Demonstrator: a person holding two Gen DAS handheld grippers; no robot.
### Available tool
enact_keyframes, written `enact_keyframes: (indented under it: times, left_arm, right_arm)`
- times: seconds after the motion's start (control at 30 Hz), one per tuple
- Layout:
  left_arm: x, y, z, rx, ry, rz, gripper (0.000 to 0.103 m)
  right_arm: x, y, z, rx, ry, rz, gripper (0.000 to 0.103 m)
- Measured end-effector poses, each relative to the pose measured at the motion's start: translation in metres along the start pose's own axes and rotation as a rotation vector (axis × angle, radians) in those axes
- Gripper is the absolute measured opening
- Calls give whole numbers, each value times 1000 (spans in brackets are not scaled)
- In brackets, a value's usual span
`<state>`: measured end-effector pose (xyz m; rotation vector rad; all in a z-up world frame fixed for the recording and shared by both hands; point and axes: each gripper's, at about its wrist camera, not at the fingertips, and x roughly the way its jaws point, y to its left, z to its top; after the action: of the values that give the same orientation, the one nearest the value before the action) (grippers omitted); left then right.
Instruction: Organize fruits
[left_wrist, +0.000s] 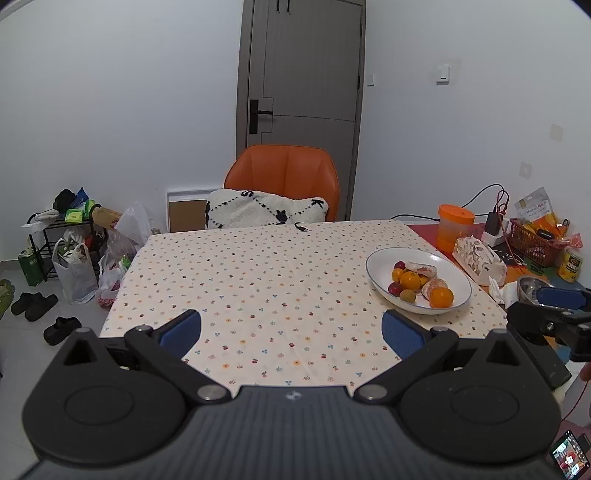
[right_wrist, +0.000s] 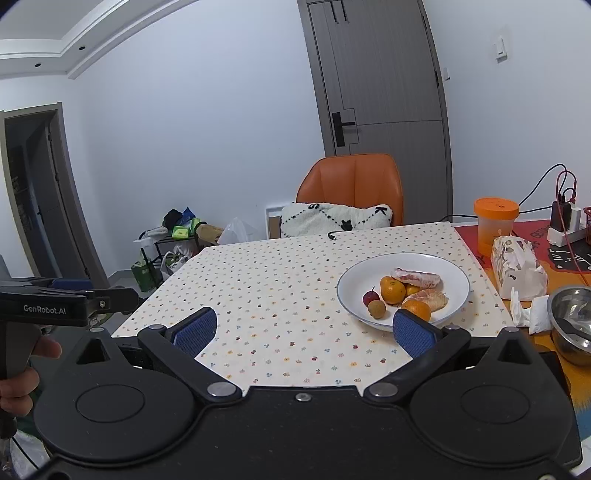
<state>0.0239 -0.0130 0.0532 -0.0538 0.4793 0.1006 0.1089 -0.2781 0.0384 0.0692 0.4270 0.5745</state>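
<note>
1. Left gripper (left_wrist: 291, 330) hovers over the near edge of the dotted tablecloth (left_wrist: 258, 266), fingers spread wide, holding nothing.
2. Right gripper (right_wrist: 303, 330) is just as wide open and empty; its right pad (right_wrist: 412, 332) sits in front of the plate's near rim.
3. Plate (right_wrist: 436, 266) stands on the cloth's right side and holds the fruit: oranges (right_wrist: 392, 290), peeled segments (right_wrist: 428, 297), a small red fruit (right_wrist: 370, 297) and a brown one (right_wrist: 376, 308).
4. Beyond the plate stand a tissue pack (right_wrist: 517, 266) and an orange jar (right_wrist: 495, 225).
</note>
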Motion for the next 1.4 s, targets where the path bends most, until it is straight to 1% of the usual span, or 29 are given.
enact_keyframes:
  times: [1.4]
  left_arm:
    - [0,-2,-1,-1,4,-2,103]
  right_arm:
    - [-2,-3,0,5,-2,4,103]
